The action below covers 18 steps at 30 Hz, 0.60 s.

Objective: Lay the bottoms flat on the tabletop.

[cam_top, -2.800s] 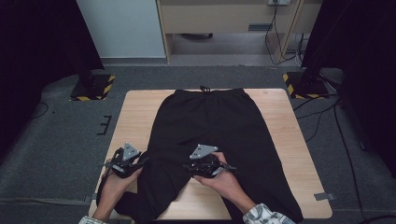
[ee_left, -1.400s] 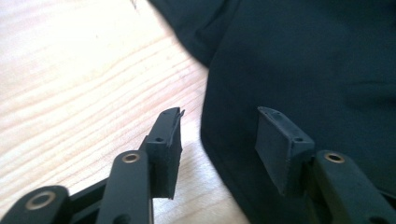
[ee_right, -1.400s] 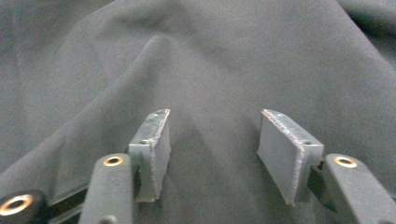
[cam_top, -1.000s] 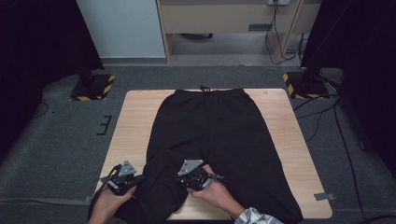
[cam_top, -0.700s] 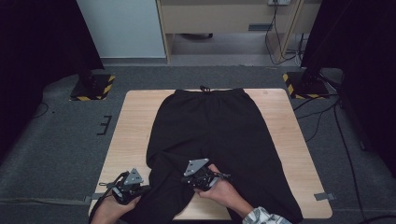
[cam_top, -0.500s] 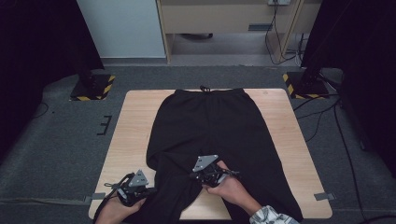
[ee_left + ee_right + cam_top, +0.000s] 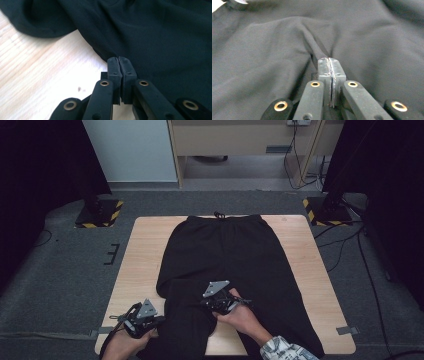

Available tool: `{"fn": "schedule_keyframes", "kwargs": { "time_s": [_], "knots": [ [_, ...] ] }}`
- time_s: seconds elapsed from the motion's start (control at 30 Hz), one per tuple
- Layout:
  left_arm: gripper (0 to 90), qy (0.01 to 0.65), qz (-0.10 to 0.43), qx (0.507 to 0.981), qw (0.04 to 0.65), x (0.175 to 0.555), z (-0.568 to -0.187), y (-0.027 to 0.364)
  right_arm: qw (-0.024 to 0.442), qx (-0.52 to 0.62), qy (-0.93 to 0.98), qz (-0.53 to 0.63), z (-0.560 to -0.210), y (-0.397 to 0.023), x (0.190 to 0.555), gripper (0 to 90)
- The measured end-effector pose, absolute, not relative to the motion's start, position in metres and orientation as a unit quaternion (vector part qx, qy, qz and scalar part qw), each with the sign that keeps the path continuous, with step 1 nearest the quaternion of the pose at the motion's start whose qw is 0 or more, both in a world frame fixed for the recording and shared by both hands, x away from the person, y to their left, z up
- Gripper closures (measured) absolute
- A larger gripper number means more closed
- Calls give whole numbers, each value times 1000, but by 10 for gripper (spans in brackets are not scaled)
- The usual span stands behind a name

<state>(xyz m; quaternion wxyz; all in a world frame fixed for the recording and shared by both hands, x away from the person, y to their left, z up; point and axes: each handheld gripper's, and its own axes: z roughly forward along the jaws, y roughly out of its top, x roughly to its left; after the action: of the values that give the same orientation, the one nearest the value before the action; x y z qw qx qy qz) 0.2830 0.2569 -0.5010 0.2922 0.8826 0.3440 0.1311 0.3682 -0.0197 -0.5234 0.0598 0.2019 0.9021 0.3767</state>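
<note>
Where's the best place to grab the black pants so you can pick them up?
The pants lie flat, waistband at the far end. Best guess: pinch the side edge of a leg, coming in low from the near side, where fabric meets the bare table. The left gripper holds such an edge; the right gripper pinches a raised fold.

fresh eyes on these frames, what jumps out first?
A pair of black fabric trousers lies spread over most of the light wooden table, waistband at the far edge. Both claws are pinched shut on the cloth: the left claw on the edge of the near-left leg, the right claw on a raised fold near the crotch.
</note>
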Motion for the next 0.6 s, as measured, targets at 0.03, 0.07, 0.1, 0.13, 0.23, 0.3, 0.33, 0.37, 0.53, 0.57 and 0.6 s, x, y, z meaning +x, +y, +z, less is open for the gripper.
{"fn": "schedule_keyframes", "kwargs": {
  "time_s": [0.03, 0.07, 0.1, 0.13, 0.23, 0.3, 0.33, 0.37, 0.53, 0.57, 0.6],
  "knots": [
    [875, 345, 137, 882, 289, 281, -501, 259, 56, 194, 904, 377, -524, -15, 365, 895],
    [875, 350, 141, 878, 292, 279, -500, 262, 49, 189, 905, 378, -525, -10, 361, 895],
    [875, 355, 144, 876, 294, 278, -500, 265, 43, 181, 906, 379, -526, -5, 357, 894],
    [875, 359, 145, 873, 295, 278, -499, 268, 39, 169, 908, 381, -526, -1, 353, 894],
    [876, 367, 151, 868, 298, 278, -498, 273, 31, 157, 910, 383, -526, 5, 346, 894],
    [876, 381, 165, 860, 296, 281, -496, 280, 20, 142, 912, 384, -524, 10, 336, 892],
    [876, 386, 167, 858, 296, 284, -497, 283, 14, 140, 911, 387, -524, 11, 334, 892],
    [876, 391, 167, 857, 292, 287, -499, 286, 10, 133, 912, 388, -523, 12, 333, 892],
    [877, 404, 159, 856, 279, 290, -505, 293, 8, 125, 916, 382, -523, 14, 332, 893],
    [877, 399, 155, 860, 279, 287, -504, 291, 12, 127, 917, 377, -523, 12, 333, 894],
    [877, 393, 151, 863, 280, 284, -503, 289, 15, 133, 918, 374, -525, 9, 336, 895]
  ]
}}
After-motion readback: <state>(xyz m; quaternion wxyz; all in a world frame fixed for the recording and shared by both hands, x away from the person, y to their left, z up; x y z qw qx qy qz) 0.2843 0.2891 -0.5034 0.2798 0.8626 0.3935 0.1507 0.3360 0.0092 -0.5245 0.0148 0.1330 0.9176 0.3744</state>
